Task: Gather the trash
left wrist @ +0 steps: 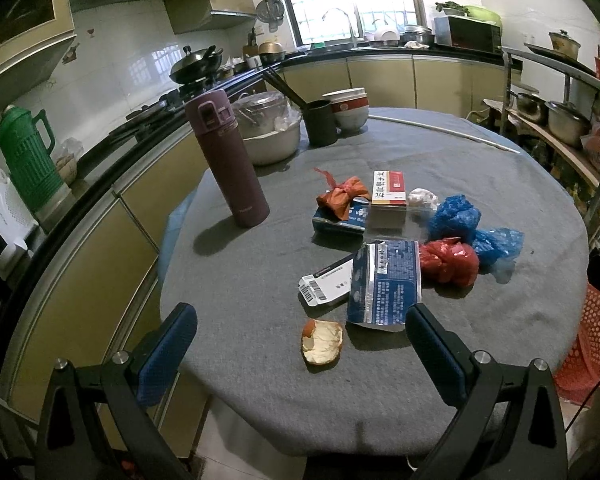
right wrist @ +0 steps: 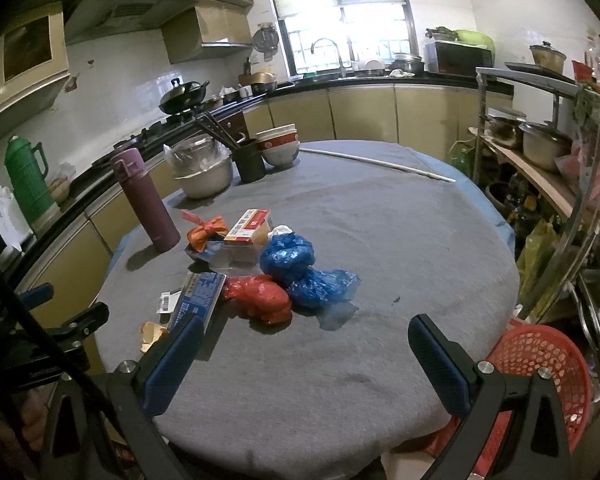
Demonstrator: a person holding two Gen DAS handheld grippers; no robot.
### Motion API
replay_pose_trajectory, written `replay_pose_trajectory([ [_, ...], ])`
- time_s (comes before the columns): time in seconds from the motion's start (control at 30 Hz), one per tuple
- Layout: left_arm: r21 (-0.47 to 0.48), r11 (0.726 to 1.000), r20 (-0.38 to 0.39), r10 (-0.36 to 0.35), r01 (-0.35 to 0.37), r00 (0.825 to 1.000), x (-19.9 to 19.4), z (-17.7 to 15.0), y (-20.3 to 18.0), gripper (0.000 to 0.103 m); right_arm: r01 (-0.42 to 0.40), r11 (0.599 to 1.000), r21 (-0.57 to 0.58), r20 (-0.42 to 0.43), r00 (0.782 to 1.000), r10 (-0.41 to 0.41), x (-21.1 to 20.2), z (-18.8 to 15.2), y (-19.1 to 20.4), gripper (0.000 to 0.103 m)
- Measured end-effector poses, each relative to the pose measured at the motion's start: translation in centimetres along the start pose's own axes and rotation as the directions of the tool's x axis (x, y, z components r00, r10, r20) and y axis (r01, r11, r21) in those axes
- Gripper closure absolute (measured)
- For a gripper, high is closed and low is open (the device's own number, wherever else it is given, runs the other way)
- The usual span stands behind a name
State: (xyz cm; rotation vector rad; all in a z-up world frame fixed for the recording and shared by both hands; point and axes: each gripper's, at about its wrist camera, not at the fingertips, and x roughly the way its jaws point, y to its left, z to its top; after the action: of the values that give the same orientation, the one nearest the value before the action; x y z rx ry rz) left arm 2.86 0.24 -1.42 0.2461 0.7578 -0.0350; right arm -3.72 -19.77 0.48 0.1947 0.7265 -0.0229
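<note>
Both grippers, left gripper (left wrist: pixel 300 344) and right gripper (right wrist: pixel 306 354), held spread, empty. Trash clustered mid-table; orange peel (left wrist: pixel 323 340) nearest. Peel best pinched by edge, then dropped into red basket (right wrist: pixel 548 364).

Near edge of the round table (right wrist: pixel 380 380) is lying bare in front of both grippers, jaws spread, nothing between the pads. Trash pile is sitting mid-table: orange peel (left wrist: pixel 322 341) nearest, blue foil packet (left wrist: pixel 384 285) behind it, red bag (right wrist: pixel 262 298) touching blue bags (right wrist: pixel 300 266). Purple flask (left wrist: pixel 228 158) is standing upright left of the pile, blocking that side. Right half of the cloth is staying open. Red basket (right wrist: pixel 548 364) is sitting beside the table's right edge.
</note>
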Motion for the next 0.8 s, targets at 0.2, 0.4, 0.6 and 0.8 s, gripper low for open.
replay_pose_trajectory([
  [0.2, -0.001, 1.000, -0.003, -0.001, 0.001, 1.000, 0.1, 0.0, 0.1, 0.000, 0.001, 1.000, -0.005, -0.009, 1.000, -0.001, 0.3, -0.2, 0.2, 0.000],
  [0.4, -0.008, 1.000, -0.008, 0.000, -0.001, 1.000, 0.4, -0.2, 0.6, 0.000, 0.004, 1.000, 0.001, -0.021, 1.000, -0.004, 0.2, -0.5, 0.2, 0.000],
  [0.6, -0.015, 1.000, -0.002, 0.000, 0.000, 1.000, 0.0, -0.4, 0.7, 0.000, 0.008, 1.000, -0.006, -0.011, 1.000, -0.009, -0.5, -0.7, 0.5, 0.000],
  [0.8, -0.017, 1.000, 0.012, -0.006, 0.006, 1.000, -0.9, -0.6, 0.8, 0.000, 0.009, 1.000, -0.011, 0.005, 1.000, -0.009, -1.6, -0.8, 0.8, 0.000],
])
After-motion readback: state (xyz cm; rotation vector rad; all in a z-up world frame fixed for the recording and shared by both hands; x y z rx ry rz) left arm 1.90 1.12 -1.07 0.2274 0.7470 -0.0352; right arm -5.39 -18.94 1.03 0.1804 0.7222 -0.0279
